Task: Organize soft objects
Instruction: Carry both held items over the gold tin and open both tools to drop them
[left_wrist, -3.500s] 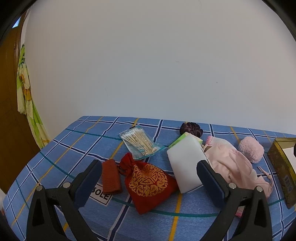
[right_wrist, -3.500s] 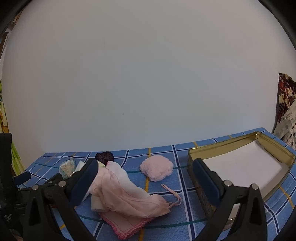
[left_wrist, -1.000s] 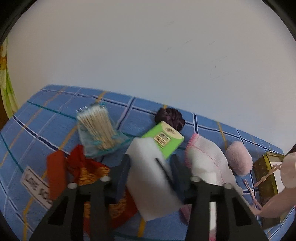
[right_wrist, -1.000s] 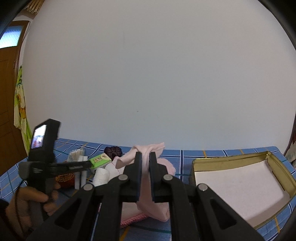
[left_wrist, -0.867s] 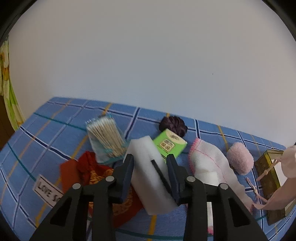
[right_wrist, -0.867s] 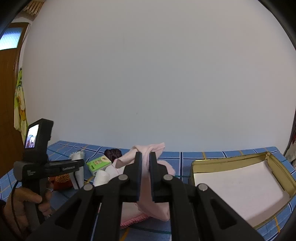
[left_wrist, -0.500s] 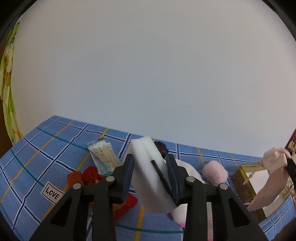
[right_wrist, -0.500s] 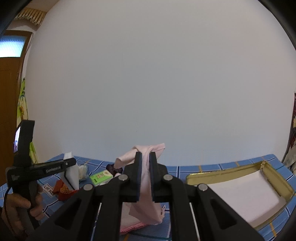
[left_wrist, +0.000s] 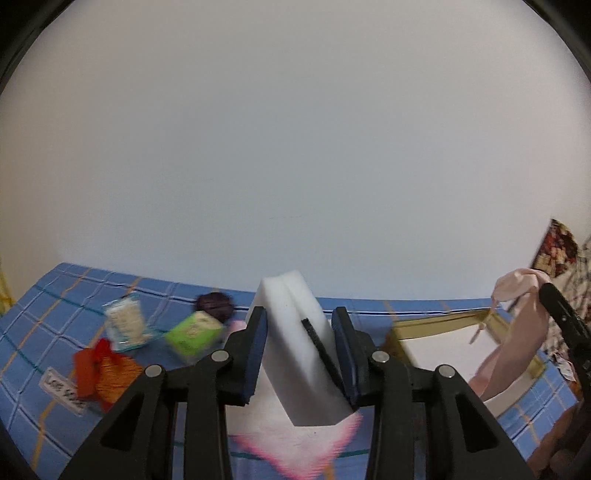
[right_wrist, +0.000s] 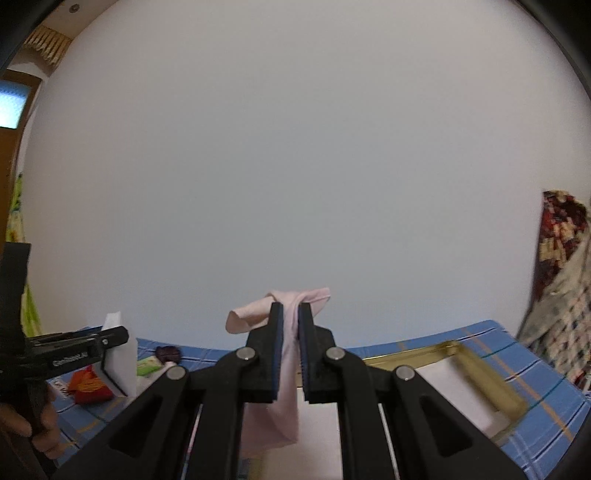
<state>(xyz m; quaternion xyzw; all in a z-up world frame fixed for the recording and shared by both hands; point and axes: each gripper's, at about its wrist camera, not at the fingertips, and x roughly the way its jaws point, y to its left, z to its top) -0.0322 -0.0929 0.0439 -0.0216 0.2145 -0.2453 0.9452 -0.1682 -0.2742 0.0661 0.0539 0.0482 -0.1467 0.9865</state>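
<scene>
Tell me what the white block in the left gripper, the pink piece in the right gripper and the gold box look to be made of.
White block: likely foam sponge; matte, with soft rounded edges.
Pink piece: thin woven or knit fabric; it hangs limp and folds over the jaws.
Gold box: probably tin; thin walls with a metallic sheen, and a white lining inside.

You are working in a home, most likely a bedroom. The surface under you is a blue checked bedsheet (left_wrist: 55, 295) running up to a plain white wall (left_wrist: 295, 147). A wooden door frame (right_wrist: 11, 133) with a small window above stands at the left. A floral cloth (right_wrist: 22, 295) hangs by it; patterned fabric (right_wrist: 561, 236) hangs on the right. Small household items lie scattered: a red embroidered pouch (left_wrist: 107, 373) and a pack of cotton swabs (left_wrist: 123, 325).
</scene>
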